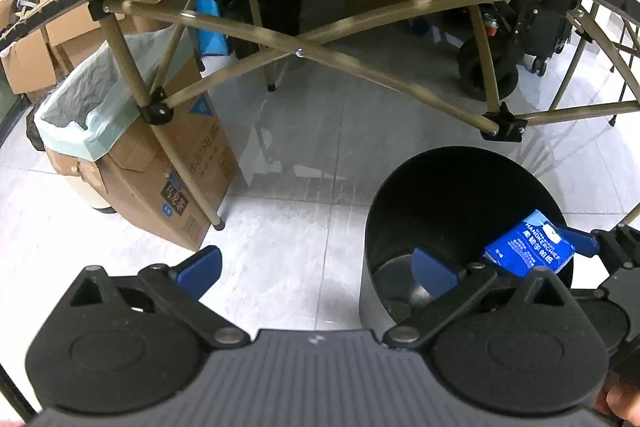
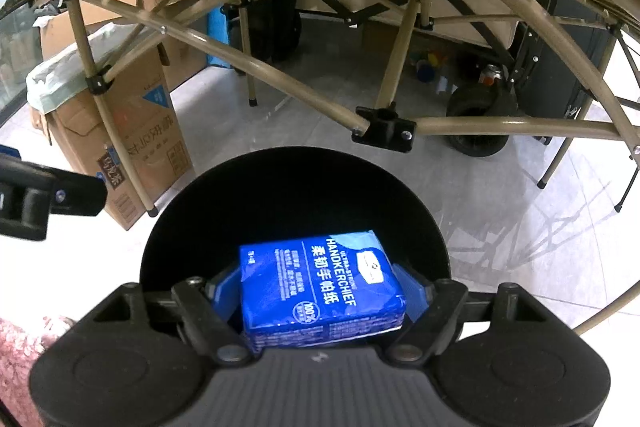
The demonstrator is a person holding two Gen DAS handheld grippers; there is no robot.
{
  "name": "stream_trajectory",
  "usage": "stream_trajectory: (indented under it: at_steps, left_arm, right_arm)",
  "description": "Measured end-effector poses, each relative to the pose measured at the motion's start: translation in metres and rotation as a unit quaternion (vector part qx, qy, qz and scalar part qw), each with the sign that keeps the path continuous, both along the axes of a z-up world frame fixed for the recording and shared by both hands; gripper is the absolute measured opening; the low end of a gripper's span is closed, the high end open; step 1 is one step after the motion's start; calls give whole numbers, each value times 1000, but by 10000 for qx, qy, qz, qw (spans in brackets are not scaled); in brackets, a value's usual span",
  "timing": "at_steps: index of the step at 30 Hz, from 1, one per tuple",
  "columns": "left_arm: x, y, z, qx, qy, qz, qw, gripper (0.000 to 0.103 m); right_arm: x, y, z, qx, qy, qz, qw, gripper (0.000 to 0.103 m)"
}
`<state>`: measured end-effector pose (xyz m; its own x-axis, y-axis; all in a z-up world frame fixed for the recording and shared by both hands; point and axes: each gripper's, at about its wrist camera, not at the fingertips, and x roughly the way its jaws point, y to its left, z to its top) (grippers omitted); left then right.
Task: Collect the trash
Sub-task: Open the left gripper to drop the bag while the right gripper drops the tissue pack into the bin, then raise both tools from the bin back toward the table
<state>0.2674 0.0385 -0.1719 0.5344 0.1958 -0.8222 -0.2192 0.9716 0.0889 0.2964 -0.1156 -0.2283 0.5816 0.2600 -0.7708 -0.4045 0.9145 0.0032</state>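
My left gripper [image 1: 316,269] points steeply down, its blue fingers [image 1: 204,265] spread to their widest with nothing between them. My right gripper [image 2: 320,293], tilted down likewise, has its fingers [image 2: 224,293] pressed against both sides of a blue tissue pack [image 2: 320,287].

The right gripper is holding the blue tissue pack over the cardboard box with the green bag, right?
Not quite. The right gripper does hold the blue tissue pack, but over the round black bin, not the cardboard box. The box with the green bag stands off to the left by the table leg. The right wrist view shows it.
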Motion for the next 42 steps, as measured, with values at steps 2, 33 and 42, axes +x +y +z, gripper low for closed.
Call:
stream_trajectory:
  at_steps: [2, 33, 42]
  left_arm:
    - [0, -1, 1, -14, -22, -9, 10000, 103]
    - [-1, -3, 4, -27, -81, -6, 10000, 103]
    - [-7, 1, 20, -233, -281, 55, 9993, 103]
  right_arm:
    - [0, 0, -1, -17, -2, -5, 10000, 79]
    - [3, -9, 3, -58, 64, -231, 9997, 103]
    - [-3, -10, 18, -26, -88, -279, 9996, 103]
